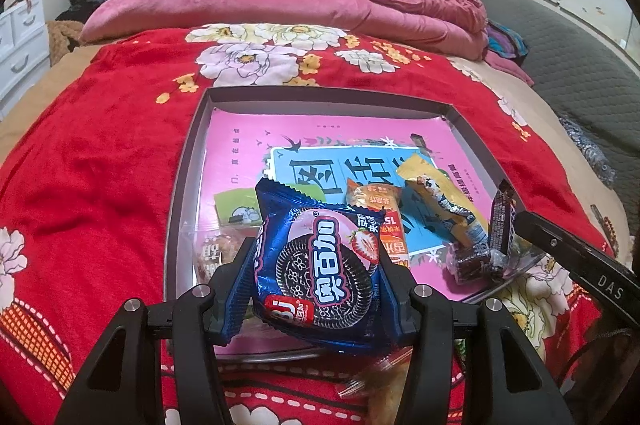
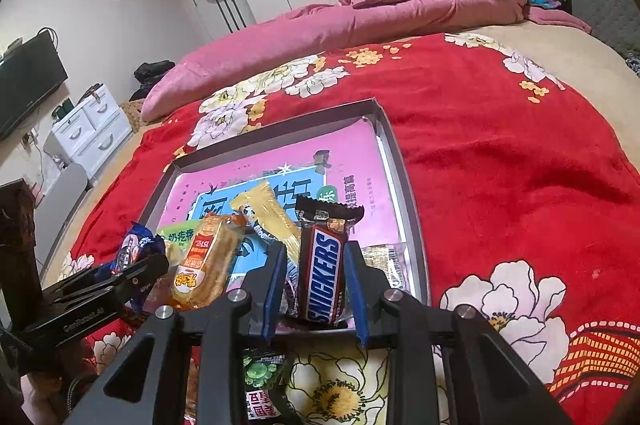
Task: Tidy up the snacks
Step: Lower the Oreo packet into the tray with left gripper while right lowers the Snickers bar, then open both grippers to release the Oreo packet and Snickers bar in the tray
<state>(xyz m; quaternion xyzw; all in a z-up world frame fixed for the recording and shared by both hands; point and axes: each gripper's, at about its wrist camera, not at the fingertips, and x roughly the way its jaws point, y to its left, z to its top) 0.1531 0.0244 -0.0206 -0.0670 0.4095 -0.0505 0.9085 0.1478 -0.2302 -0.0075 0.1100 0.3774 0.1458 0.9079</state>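
Observation:
A shallow grey box (image 1: 320, 93) with a pink printed floor lies on the red floral blanket. My left gripper (image 1: 314, 249) is shut on a blue sandwich-cookie pack (image 1: 320, 277), held upright over the box's near edge. My right gripper (image 2: 316, 249) is shut on a Snickers bar (image 2: 326, 265), which stands on end above the box's near right corner. Inside the box lie an orange cake pack (image 2: 204, 261), a yellow bar (image 2: 272, 217), a green pack (image 1: 236, 209) and dark wrapped candies (image 1: 476, 261). In the left wrist view, the right gripper's arm (image 1: 568, 253) enters from the right.
Loose snacks lie on the blanket in front of the box: a green packet (image 2: 262, 373) and a clear-wrapped pastry (image 1: 384, 381). A pink quilt (image 1: 280, 1) is piled at the far end of the bed. White drawers (image 2: 88, 133) stand to the left.

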